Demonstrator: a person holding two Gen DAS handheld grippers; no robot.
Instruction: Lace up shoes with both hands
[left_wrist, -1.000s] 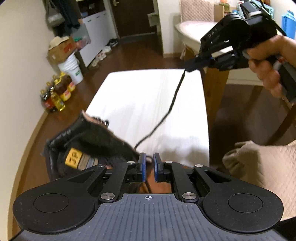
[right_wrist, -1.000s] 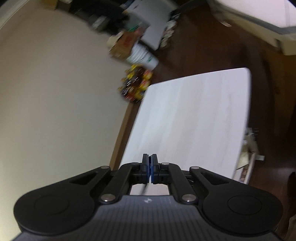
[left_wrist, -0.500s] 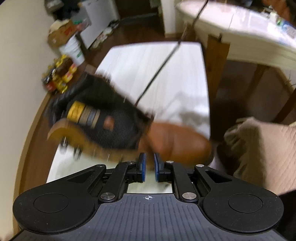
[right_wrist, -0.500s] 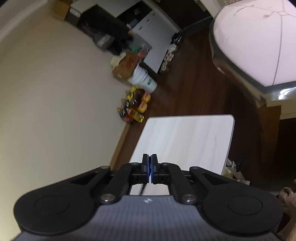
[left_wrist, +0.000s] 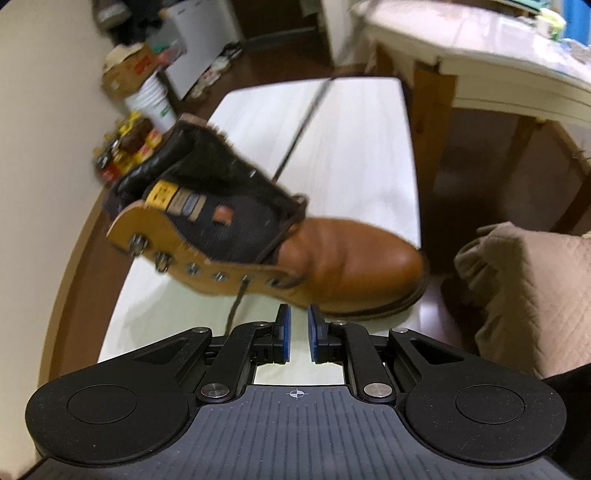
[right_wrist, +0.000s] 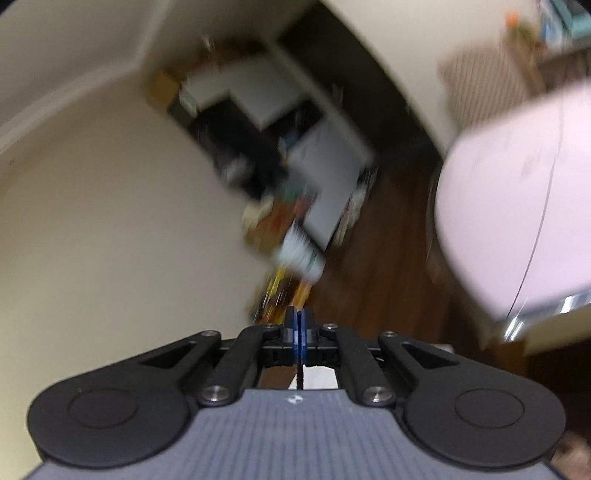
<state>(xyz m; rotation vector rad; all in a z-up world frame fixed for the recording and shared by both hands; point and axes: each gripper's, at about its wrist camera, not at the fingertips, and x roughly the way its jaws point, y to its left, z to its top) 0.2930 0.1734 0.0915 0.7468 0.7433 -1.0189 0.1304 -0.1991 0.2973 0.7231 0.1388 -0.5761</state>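
The left gripper (left_wrist: 298, 334) stands narrowly parted with nothing between its pads, just short of the boot's sole edge. The right gripper (right_wrist: 299, 334) is clamped on the dark lace (left_wrist: 295, 138), a strand of which hangs below its pads. The brown boot (left_wrist: 295, 243) lies across the white table (left_wrist: 354, 147), toe to the right. One lace end runs taut from the boot's far eyelets up and away; another trails from a near eyelet (left_wrist: 245, 277) toward the left gripper. To do this well, I judge the pull should stay smooth and in line with the eyelet, while the left gripper steadies the boot
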